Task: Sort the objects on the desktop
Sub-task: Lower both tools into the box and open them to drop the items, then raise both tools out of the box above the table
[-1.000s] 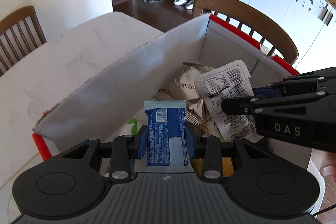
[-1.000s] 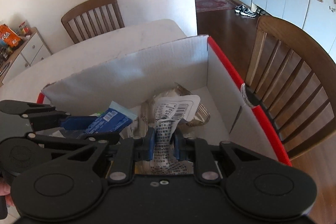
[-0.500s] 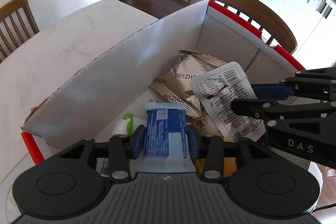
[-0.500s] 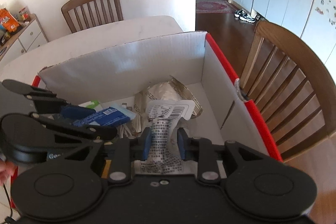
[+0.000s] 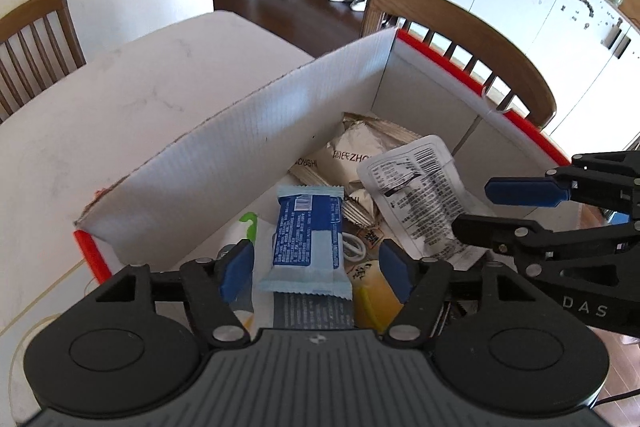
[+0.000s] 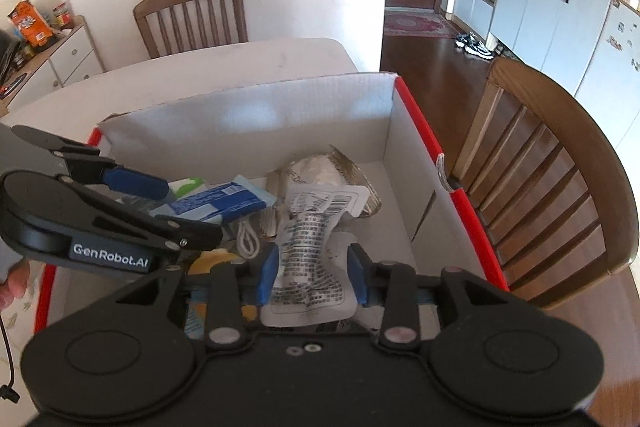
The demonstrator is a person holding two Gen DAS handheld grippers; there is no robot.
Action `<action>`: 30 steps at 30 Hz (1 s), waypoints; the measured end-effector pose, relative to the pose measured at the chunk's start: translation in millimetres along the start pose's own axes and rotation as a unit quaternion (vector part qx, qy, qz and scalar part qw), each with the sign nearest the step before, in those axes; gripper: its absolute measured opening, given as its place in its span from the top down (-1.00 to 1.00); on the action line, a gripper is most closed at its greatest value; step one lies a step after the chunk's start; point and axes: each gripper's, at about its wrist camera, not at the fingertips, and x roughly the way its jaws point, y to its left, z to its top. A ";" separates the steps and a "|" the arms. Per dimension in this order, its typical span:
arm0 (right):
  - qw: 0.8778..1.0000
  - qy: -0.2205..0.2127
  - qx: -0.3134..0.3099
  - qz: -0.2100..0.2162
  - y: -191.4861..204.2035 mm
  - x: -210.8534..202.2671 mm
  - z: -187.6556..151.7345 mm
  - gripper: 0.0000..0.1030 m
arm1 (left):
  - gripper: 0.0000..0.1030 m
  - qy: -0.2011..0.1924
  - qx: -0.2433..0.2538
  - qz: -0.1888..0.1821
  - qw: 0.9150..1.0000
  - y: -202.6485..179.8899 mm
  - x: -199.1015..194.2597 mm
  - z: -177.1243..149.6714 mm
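Note:
A white cardboard box [image 5: 240, 163] with a red rim holds the sorted items. My left gripper [image 5: 316, 267] hangs over its near end, jaws opening. The blue snack bar [image 5: 308, 231] lies between the pads with a gap on each side, resting on the pile. My right gripper [image 6: 312, 275] is also over the box, jaws opening. The white printed packet [image 6: 312, 259] lies between its pads, loose on the pile. In the left wrist view, the right gripper [image 5: 474, 207] shows at the right above the white packet [image 5: 420, 187]. In the right wrist view, the left gripper [image 6: 188, 209] is beside the blue bar [image 6: 218, 205].
Beige snack bags [image 5: 352, 155], a white cable loop [image 6: 248, 239], a yellow pack [image 5: 376, 287] and a green-marked item [image 5: 249, 223] also lie in the box [image 6: 248, 123]. Wooden chairs [image 6: 540, 163] [image 6: 192, 15] stand around the white table [image 5: 132, 95]. A person's fingers [image 6: 12, 283] show at the left edge.
Both grippers' jaws have spread apart. The blue bar and the white packet, gripped a second ago, have come free and settled onto the pile in the box.

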 end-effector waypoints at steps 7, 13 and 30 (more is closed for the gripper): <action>0.999 -0.018 -0.026 0.010 11.6 -23.2 -1.0 0.15 | -0.37 -0.030 -0.007 -0.009 0.999 -0.6 -28.5 -5.9; 0.999 -0.032 -0.037 0.024 17.5 -41.7 -3.1 0.02 | -0.37 -0.061 -0.010 -0.008 0.998 -2.3 -57.7 -16.8; 0.995 -0.073 -0.059 0.040 41.8 -78.7 -13.5 -0.35 | -0.68 -0.111 -0.018 0.008 0.994 3.2 -107.5 -66.9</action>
